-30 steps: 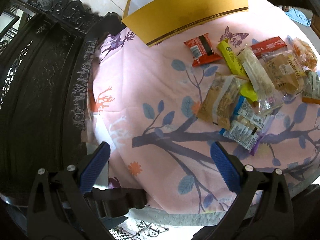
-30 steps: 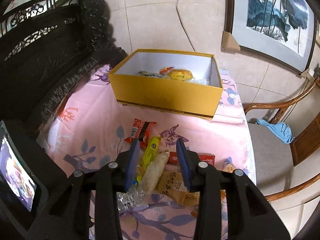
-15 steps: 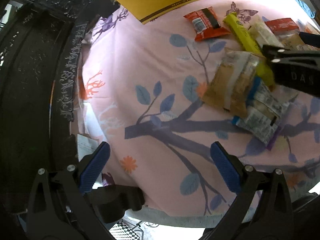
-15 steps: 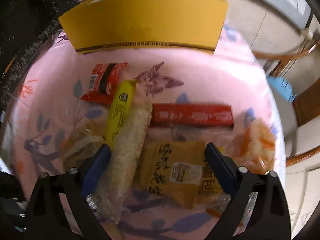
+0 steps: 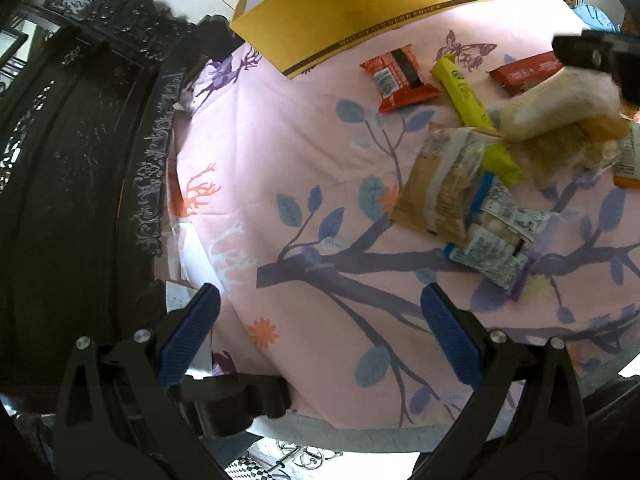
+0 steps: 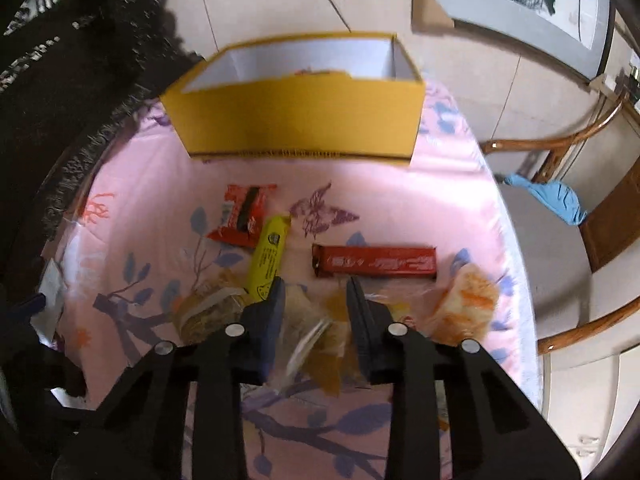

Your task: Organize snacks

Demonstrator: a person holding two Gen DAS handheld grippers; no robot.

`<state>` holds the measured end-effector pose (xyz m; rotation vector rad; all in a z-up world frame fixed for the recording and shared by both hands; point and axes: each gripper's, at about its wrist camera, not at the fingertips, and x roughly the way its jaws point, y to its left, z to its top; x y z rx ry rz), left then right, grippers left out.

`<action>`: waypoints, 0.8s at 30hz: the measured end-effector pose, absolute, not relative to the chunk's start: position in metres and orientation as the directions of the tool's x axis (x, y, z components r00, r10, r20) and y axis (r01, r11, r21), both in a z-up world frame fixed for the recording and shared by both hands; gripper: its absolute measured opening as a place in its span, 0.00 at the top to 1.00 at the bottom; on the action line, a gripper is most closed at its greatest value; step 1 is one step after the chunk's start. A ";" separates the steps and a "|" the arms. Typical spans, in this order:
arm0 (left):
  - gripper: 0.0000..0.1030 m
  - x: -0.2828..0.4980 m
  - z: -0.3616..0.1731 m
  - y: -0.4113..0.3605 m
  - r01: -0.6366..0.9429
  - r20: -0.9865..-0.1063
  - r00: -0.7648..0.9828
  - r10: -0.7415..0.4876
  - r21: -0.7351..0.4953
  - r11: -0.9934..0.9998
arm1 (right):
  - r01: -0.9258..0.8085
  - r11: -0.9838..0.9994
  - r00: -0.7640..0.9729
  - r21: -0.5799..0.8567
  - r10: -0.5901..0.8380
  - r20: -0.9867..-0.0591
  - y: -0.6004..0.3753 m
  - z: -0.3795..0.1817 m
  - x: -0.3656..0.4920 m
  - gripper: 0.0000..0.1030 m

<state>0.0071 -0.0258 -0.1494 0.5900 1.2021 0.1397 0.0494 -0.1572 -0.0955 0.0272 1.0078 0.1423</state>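
Observation:
A yellow box (image 6: 296,120) stands open at the back of the pink cloth-covered table (image 6: 400,184). Loose snacks lie in front of it: a red square packet (image 6: 240,216), a yellow bar (image 6: 268,256), a long red bar (image 6: 374,266) and an orange bag (image 6: 464,308). My right gripper (image 6: 316,300) is closing on a long pale packet (image 5: 560,104), which the pads grip; that packet looks raised and blurred in the left wrist view. My left gripper (image 5: 316,332) hangs open over bare cloth, apart from a tan packet (image 5: 440,184).
Dark carved wooden furniture (image 5: 80,160) borders the table's left side. A wooden chair (image 6: 560,152) with a blue cloth (image 6: 552,196) on it stands to the right. Blue-and-white wrappers (image 5: 492,240) lie near the front edge.
The right gripper spread wide over the snack pile, dropped, then narrowed onto the pale packet, which now sits tilted off the cloth. The left gripper stayed open and moved little.

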 end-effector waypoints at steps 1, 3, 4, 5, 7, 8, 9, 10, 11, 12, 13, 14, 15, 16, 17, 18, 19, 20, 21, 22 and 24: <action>0.02 0.005 -0.147 -0.029 0.202 -0.835 0.377 0.402 0.498 0.843 | -0.115 0.988 0.536 0.102 0.148 -0.832 -0.161 -0.090 0.047 0.77; 0.02 -0.001 -0.144 -0.036 0.202 -0.830 0.386 0.403 0.503 0.841 | -0.128 0.986 0.543 0.103 0.156 -0.825 -0.163 -0.085 0.044 0.82; 0.02 -0.004 -0.142 -0.038 0.204 -0.826 0.392 0.404 0.506 0.838 | -0.130 0.984 0.541 0.118 0.170 -0.824 -0.167 -0.082 0.041 0.82; 0.02 -0.007 -0.139 -0.041 0.207 -0.823 0.401 0.401 0.508 0.836 | -0.132 0.984 0.543 0.122 0.174 -0.822 -0.168 -0.080 0.040 0.82; 0.02 -0.013 -0.135 -0.046 0.209 -0.819 0.417 0.395 0.509 0.835 | -0.151 0.982 0.563 0.113 0.179 -0.806 -0.168 -0.072 0.034 0.86; 0.02 -0.015 -0.133 -0.048 0.206 -0.816 0.421 0.395 0.510 0.835 | -0.163 0.980 0.568 0.114 0.187 -0.801 -0.168 -0.070 0.033 0.90; 0.02 -0.017 -0.132 -0.049 0.203 -0.815 0.424 0.396 0.511 0.835 | -0.179 0.976 0.568 0.121 0.202 -0.798 -0.167 -0.067 0.031 0.91; 0.02 -0.019 -0.131 -0.050 0.199 -0.813 0.424 0.399 0.513 0.835 | -0.179 0.975 0.566 0.129 0.210 -0.798 -0.168 -0.066 0.030 0.91; 0.02 -0.020 -0.131 -0.050 0.195 -0.811 0.425 0.403 0.517 0.834 | -0.181 0.974 0.560 0.139 0.219 -0.799 -0.168 -0.067 0.029 0.91; 0.02 -0.021 -0.131 -0.049 0.192 -0.809 0.425 0.406 0.520 0.832 | -0.192 0.972 0.554 0.137 0.222 -0.803 -0.167 -0.069 0.028 0.91; 0.02 -0.022 -0.131 -0.048 0.188 -0.808 0.424 0.410 0.521 0.832 | -0.200 0.971 0.553 0.129 0.220 -0.804 -0.166 -0.070 0.027 0.91; 0.02 -0.022 -0.132 -0.046 0.185 -0.808 0.420 0.413 0.522 0.833 | -0.204 0.971 0.551 0.124 0.219 -0.806 -0.166 -0.072 0.027 0.91; 0.02 -0.023 -0.134 -0.044 0.182 -0.809 0.414 0.417 0.522 0.833 | -0.202 0.972 0.546 0.123 0.216 -0.810 -0.166 -0.075 0.027 0.91; 0.02 -0.022 -0.135 -0.043 0.180 -0.812 0.406 0.420 0.521 0.834 | -0.204 0.972 0.543 0.115 0.211 -0.813 -0.165 -0.076 0.027 0.91; 0.02 -0.022 -0.137 -0.042 0.180 -0.814 0.399 0.421 0.520 0.835 | -0.207 0.973 0.543 0.102 0.201 -0.815 -0.164 -0.079 0.027 0.91; 0.02 -0.021 -0.141 -0.040 0.181 -0.818 0.390 0.423 0.519 0.835 | -0.207 0.974 0.542 0.094 0.194 -0.818 -0.164 -0.081 0.028 0.91; 0.02 -0.020 -0.144 -0.039 0.186 -0.822 0.382 0.423 0.516 0.836 | -0.205 0.974 0.532 0.092 0.190 -0.825 -0.164 -0.086 0.030 0.91; 0.02 -0.019 -0.147 -0.039 0.191 -0.825 0.376 0.422 0.514 0.836 | -0.203 0.975 0.523 0.091 0.187 -0.832 -0.164 -0.090 0.032 0.89; 0.02 -0.017 -0.151 -0.038 0.199 -0.829 0.369 0.420 0.512 0.835 | -0.205 0.975 0.506 0.082 0.177 -0.844 -0.164 -0.096 0.036 0.81; 0.02 -0.013 -0.155 -0.038 0.211 -0.833 0.364 0.416 0.509 0.834 | -0.200 0.977 0.485 0.072 0.163 -0.859 -0.163 -0.104 0.040 0.71; 0.02 -0.004 -0.161 -0.036 0.237 -0.845 0.362 0.394 0.492 0.838 | -0.184 0.978 0.455 0.100 0.174 -0.873 -0.164 -0.115 0.045 0.36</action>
